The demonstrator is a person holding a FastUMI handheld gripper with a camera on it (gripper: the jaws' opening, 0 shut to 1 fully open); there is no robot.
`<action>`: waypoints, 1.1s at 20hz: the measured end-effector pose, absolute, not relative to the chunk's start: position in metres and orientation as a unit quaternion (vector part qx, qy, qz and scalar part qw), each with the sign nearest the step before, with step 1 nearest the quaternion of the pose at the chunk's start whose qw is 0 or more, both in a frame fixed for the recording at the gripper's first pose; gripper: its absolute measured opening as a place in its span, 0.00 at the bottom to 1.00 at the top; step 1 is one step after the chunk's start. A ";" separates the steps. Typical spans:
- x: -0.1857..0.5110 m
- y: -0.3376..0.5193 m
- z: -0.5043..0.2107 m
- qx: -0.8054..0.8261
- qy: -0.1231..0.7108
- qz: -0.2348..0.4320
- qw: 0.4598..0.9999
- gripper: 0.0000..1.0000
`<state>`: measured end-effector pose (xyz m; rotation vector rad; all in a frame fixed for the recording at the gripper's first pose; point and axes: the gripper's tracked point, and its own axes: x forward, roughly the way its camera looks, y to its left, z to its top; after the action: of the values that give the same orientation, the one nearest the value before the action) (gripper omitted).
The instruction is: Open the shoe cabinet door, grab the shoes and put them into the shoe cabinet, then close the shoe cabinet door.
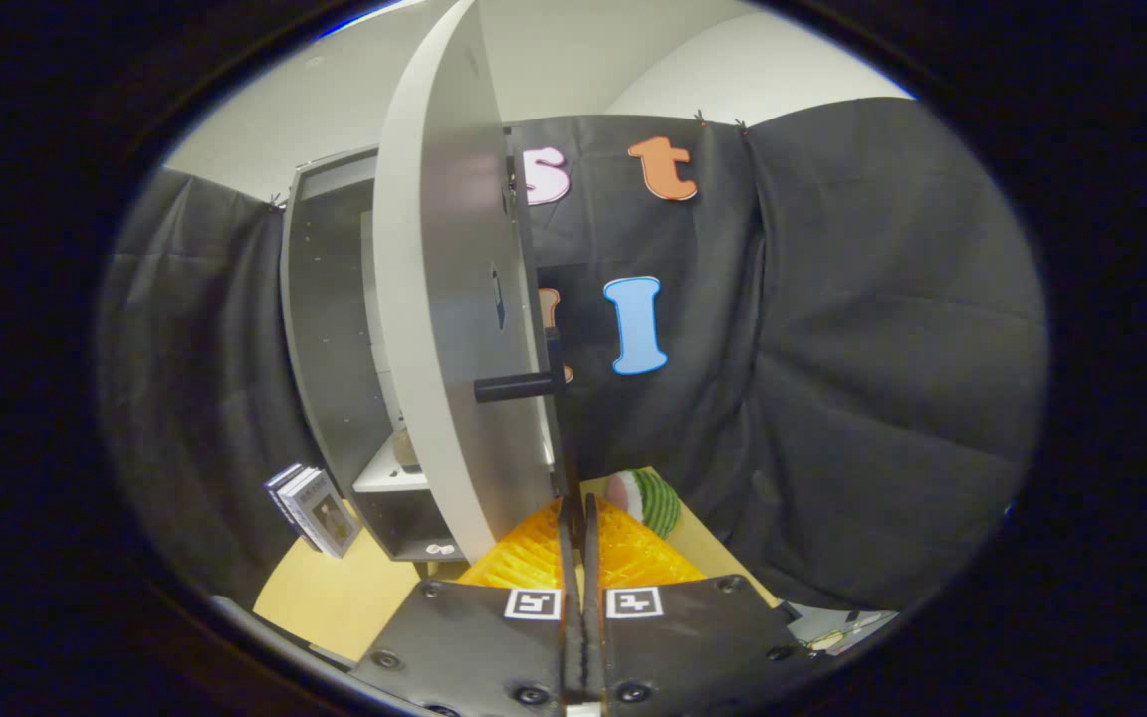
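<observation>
The grey shoe cabinet (327, 329) stands on a wooden table (335, 597), and its pale door (439, 329) is swung out towards me, seen almost edge-on. A black bar handle (517, 386) sticks out of the door's face near its free edge. My gripper (578, 510) is shut, its fingers pressed together with nothing visible between them. The tips sit right at the lower end of the door's free edge, below the handle. Inside the cabinet, a brownish thing (404, 450), perhaps a shoe, rests on a white shelf (386, 480), mostly hidden by the door.
Two or three upright books (315, 508) lean left of the cabinet. A watermelon-slice toy (648, 501) lies just beyond the fingers to the right. Small white bits (442, 549) lie on the cabinet's bottom compartment. Black cloth walls close in behind and right.
</observation>
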<state>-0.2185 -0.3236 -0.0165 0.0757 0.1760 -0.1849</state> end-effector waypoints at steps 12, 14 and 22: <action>-0.255 -0.372 -0.037 0.054 0.085 -0.125 0.987 0.02; -0.252 -0.374 -0.043 0.062 0.086 -0.124 0.987 0.03; -0.253 -0.360 -0.055 0.042 0.090 -0.065 0.993 0.02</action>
<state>-0.2528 -0.3596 -0.0552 0.0847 0.1797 -0.1298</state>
